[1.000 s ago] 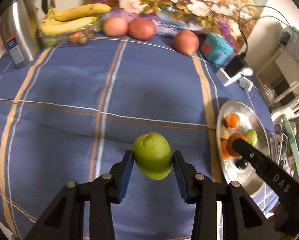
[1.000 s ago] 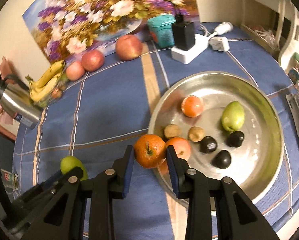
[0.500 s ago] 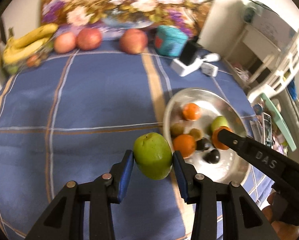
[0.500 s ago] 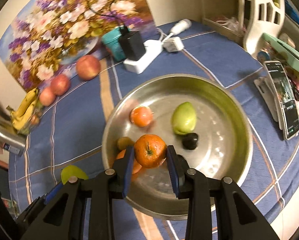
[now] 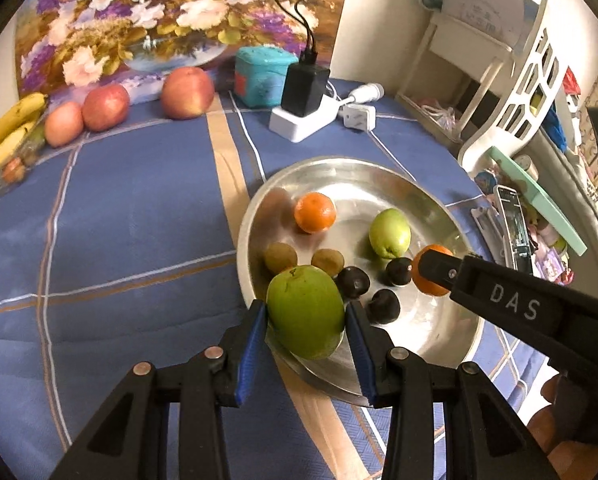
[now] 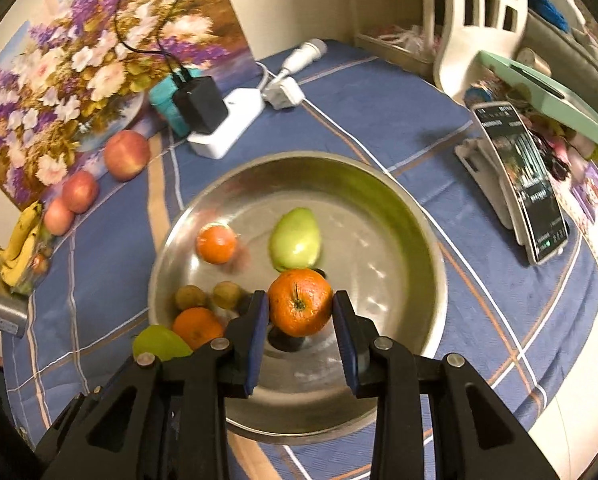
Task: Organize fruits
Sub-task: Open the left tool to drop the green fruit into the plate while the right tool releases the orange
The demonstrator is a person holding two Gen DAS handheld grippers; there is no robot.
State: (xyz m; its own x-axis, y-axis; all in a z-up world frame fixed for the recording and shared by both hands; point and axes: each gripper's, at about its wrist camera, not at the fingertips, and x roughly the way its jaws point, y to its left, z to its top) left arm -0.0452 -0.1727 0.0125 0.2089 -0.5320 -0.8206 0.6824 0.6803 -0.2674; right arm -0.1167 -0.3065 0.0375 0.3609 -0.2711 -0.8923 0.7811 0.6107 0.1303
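Left wrist view: left gripper (image 5: 305, 322), jaws clamped on a smooth green pear (image 5: 305, 312), hangs over the near rim of the steel tray (image 5: 439, 208), while right gripper (image 6: 300, 314) pinches a dimpled orange (image 6: 300, 307) above its middle, both apparently poised for release among the gathered fruit

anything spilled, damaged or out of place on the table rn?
Nothing spilled or damaged. The left tool grips a green fruit above the metal tray's near rim; the right tool grips an orange above the tray. Only oddity: a power strip with a charger sits close behind the tray.
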